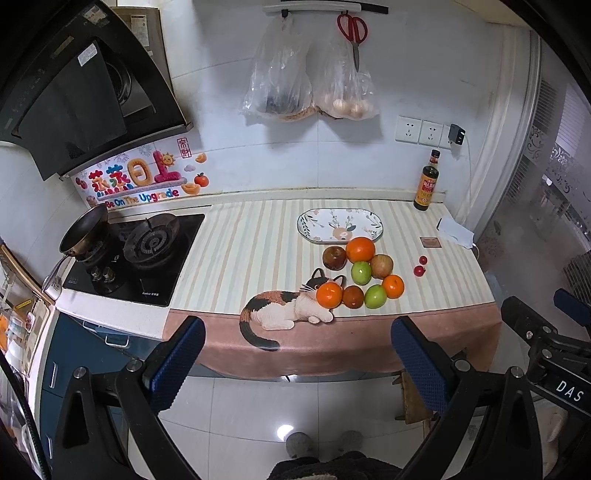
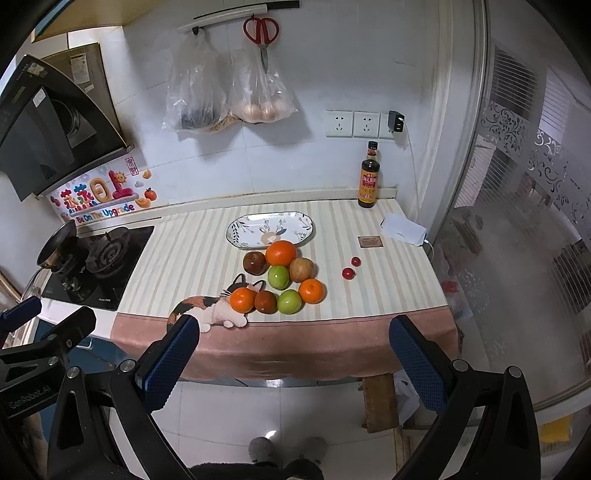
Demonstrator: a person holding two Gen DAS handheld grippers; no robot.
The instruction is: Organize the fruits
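Observation:
A cluster of fruit lies on the striped counter cloth: a large orange, two smaller oranges, two green apples, and dark red and brownish apples. Two small red cherry tomatoes lie apart to the right. An empty oval floral plate sits just behind the cluster. My left gripper and right gripper are both open and empty, held over the floor in front of the counter edge.
A gas stove with a frying pan is at the left. A soy sauce bottle, white paper and a small card are at the back right. Bags and scissors hang on the wall.

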